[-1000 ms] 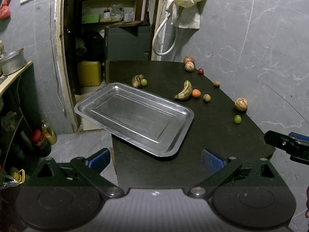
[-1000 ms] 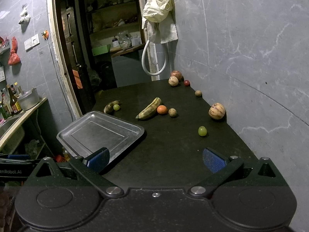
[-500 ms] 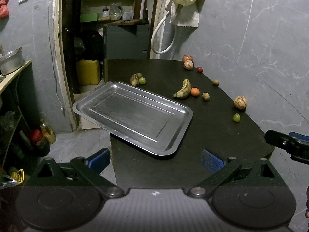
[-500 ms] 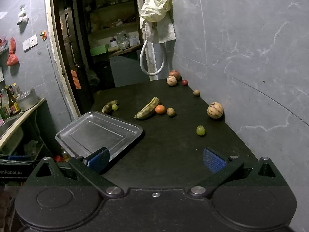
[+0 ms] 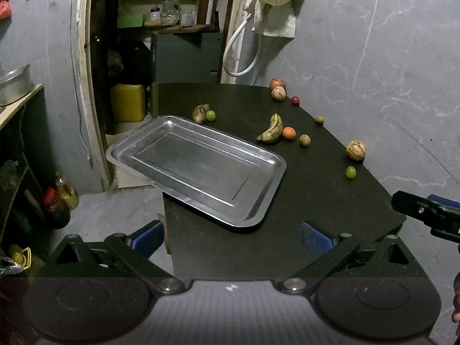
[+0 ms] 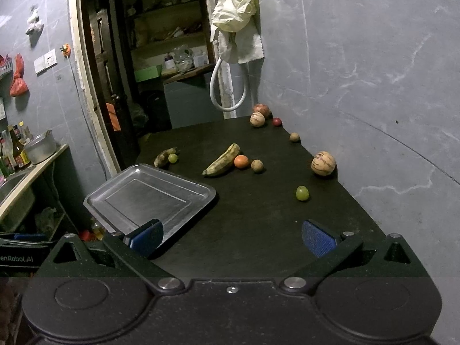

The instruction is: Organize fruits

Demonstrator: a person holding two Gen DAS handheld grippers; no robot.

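Both claws, left claw (image 5: 231, 237) and right claw (image 6: 233, 237), spread, fruits well ahead; green grape (image 6: 302, 193) nearest right.

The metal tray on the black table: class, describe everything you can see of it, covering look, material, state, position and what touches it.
The metal tray is a shallow rectangle with rounded corners, a raised rolled rim and a stepped flat floor, apparently dull, scuffed steel. It holds nothing. It lies flat on the black table, set at an angle, with its left corner jutting past the table's edge over the floor. No fruit touches it; a browned banana and a green grape lie just beyond its far side. Neither gripper touches it.
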